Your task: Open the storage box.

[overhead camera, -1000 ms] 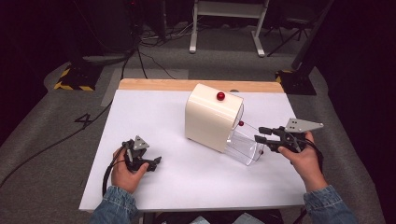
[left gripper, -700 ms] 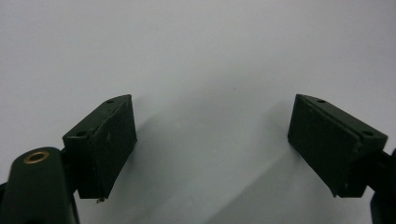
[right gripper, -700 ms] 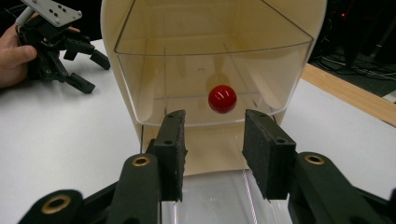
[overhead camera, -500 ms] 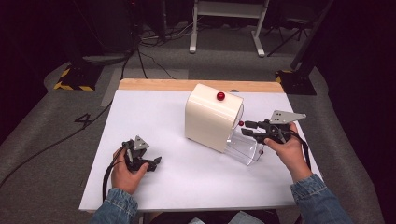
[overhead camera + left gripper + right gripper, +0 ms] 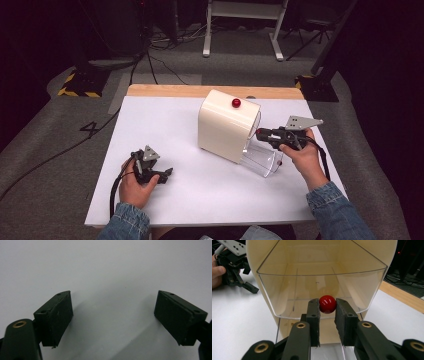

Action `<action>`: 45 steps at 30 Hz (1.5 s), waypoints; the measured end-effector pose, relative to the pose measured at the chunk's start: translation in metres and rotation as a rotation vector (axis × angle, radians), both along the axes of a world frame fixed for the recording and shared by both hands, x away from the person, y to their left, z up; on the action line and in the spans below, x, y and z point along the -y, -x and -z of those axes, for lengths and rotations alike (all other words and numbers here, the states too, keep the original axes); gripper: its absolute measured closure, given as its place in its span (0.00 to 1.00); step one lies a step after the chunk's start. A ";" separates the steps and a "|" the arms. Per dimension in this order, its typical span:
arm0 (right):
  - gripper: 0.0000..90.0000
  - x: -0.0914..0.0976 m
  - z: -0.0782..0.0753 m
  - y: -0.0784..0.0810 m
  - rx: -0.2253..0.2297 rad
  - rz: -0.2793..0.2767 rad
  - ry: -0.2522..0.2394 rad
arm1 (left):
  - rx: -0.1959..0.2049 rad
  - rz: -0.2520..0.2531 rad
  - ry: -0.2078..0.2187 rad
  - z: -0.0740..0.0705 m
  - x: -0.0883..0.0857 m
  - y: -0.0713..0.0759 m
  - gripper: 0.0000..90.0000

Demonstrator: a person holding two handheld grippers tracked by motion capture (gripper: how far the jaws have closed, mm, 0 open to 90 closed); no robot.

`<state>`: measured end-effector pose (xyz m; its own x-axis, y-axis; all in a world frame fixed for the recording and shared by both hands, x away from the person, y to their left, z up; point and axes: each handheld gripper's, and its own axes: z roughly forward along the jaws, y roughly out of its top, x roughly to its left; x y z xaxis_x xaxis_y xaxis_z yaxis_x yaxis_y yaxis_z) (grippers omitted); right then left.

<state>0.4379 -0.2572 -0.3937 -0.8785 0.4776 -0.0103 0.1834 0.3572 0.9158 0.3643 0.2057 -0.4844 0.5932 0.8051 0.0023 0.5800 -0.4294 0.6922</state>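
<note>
Two claws, mine. Right claw (image 5: 327,312): just closed, clenched on small glossy red ball knob (image 5: 327,304) at clear plastic drawer (image 5: 260,157) rim, cream rounded box (image 5: 226,125) mid-worktop. Left claw (image 5: 113,315): released, resting on bare white worktop (image 5: 165,125), well apart, near front edge.

Glossy red knob (image 5: 327,304), clear plastic drawer (image 5: 322,287), matt white table (image 5: 175,130).

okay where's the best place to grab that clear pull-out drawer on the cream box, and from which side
Take the drawer by its red knob, coming straight at the clear front wall. The knob stands proud of that flat, slippery face, so jaws fit either side. The right gripper already pinches it so; the cream box has a second knob on top.
</note>
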 end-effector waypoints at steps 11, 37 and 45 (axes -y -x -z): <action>0.83 0.016 -0.009 0.013 0.015 0.024 -0.004 | -0.004 0.001 0.000 0.000 0.000 0.000 0.17; 0.83 0.060 -0.001 0.041 -0.009 0.074 -0.009 | -0.004 0.001 0.000 0.000 0.000 0.000 0.17; 0.76 0.064 0.008 0.040 -0.021 0.083 -0.002 | -0.001 0.000 0.000 0.000 0.000 0.000 0.17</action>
<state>0.3976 -0.3214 -0.4014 -0.8356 0.5492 0.0082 0.2314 0.3383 0.9121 0.3641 0.2056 -0.4844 0.5929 0.8053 0.0012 0.5811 -0.4289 0.6917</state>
